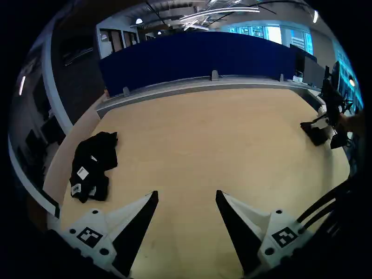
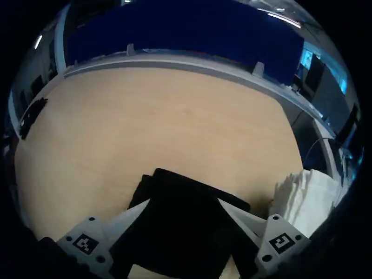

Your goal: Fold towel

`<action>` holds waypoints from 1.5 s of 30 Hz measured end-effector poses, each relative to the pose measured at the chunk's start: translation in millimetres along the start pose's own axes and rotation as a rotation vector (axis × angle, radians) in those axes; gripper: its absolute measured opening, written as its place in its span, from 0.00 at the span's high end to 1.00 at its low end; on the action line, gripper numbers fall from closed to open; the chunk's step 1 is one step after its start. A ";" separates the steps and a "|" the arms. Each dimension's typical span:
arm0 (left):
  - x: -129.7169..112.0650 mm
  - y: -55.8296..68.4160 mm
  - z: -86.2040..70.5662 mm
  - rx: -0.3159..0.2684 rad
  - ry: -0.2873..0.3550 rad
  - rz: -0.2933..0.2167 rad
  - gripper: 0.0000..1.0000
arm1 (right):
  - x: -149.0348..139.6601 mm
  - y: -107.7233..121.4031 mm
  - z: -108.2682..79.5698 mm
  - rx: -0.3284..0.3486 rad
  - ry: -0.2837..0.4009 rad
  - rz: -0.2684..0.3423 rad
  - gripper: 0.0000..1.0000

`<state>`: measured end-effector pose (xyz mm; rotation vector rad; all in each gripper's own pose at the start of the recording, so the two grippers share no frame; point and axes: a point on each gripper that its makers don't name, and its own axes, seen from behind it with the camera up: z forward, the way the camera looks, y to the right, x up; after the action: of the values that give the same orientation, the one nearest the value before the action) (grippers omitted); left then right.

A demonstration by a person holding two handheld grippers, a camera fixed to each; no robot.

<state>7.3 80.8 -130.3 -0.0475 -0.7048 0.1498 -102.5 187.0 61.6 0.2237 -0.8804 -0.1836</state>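
Left gripper (image 1: 186, 192) open over light wooden table (image 1: 209, 135), crumpled black cloth (image 1: 93, 165) at left, right gripper (image 2: 183, 201) open over folded black towel (image 2: 186, 228)

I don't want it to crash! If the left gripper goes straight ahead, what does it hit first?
Probably just the bare table, since the left gripper seems tilted down. Nothing else lies ahead before the blue divider; the black cloth sits off left.

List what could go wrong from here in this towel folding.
The right gripper, open over the folded black towel, works close to the white folded cloth stack; a sideways move might knock it. The crumpled black cloth pile lies near the edge of the wooden table, so the open left gripper could drag it off.
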 end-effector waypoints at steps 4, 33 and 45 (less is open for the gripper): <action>-0.2 -3.4 0.4 -0.002 0.004 -0.001 0.09 | 11.3 -1.0 -13.9 -0.015 0.049 0.024 0.08; 3.4 -0.9 11.9 -0.078 0.052 -0.005 0.08 | 5.1 -52.4 -147.5 -0.091 0.250 0.255 0.08; 20.4 2.4 16.0 -0.106 0.104 -0.007 0.09 | 32.6 -64.7 -187.3 -0.151 0.388 0.246 0.08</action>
<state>11.9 86.2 -105.3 -0.1530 -0.6088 0.1021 59.4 138.7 -46.9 0.0068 -0.4994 0.0241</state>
